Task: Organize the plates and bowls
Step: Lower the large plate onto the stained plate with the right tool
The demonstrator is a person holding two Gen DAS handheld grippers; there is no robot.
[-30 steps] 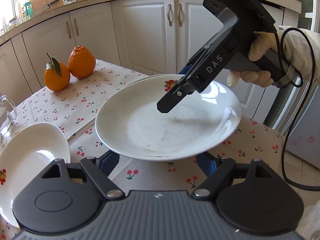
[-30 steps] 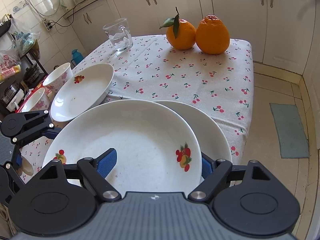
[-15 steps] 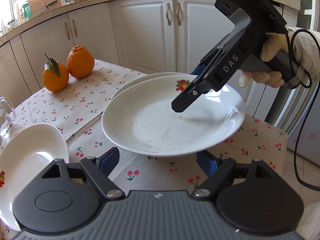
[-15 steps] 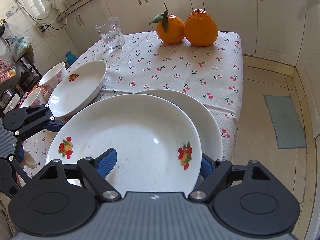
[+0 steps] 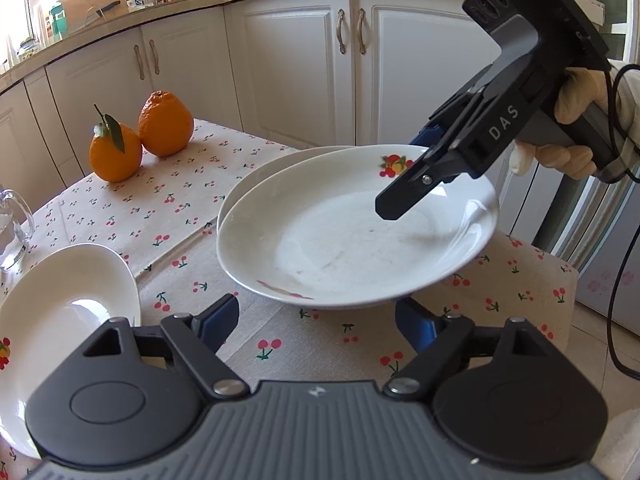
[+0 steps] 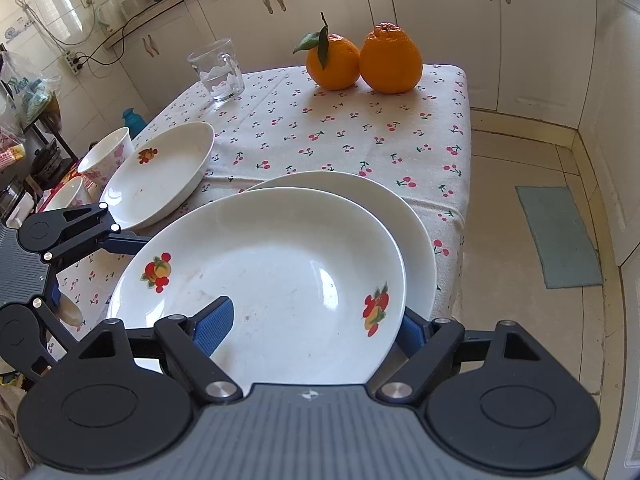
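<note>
A white plate with fruit prints (image 6: 272, 264) is held above the table by its near rim in my right gripper (image 6: 316, 322), one blue finger over the rim and one under. It also shows in the left wrist view (image 5: 352, 236), with the right gripper (image 5: 404, 200) on its far rim. A second white plate (image 6: 412, 220) lies on the table just beyond and under it. A third plate (image 6: 160, 176) lies to the left. My left gripper (image 5: 316, 320) is open and empty, just short of the held plate's near rim.
Two oranges (image 6: 364, 62) and a glass mug (image 6: 218, 70) stand at the far end of the cherry-print tablecloth (image 6: 320, 132). Two pink-patterned bowls (image 6: 106, 158) stand at the left. The table's right edge drops to a tiled floor with a mat (image 6: 558, 236).
The right gripper has carried the held plate further over the second plate on the table. The left gripper has stayed open and near the plate's rim.
</note>
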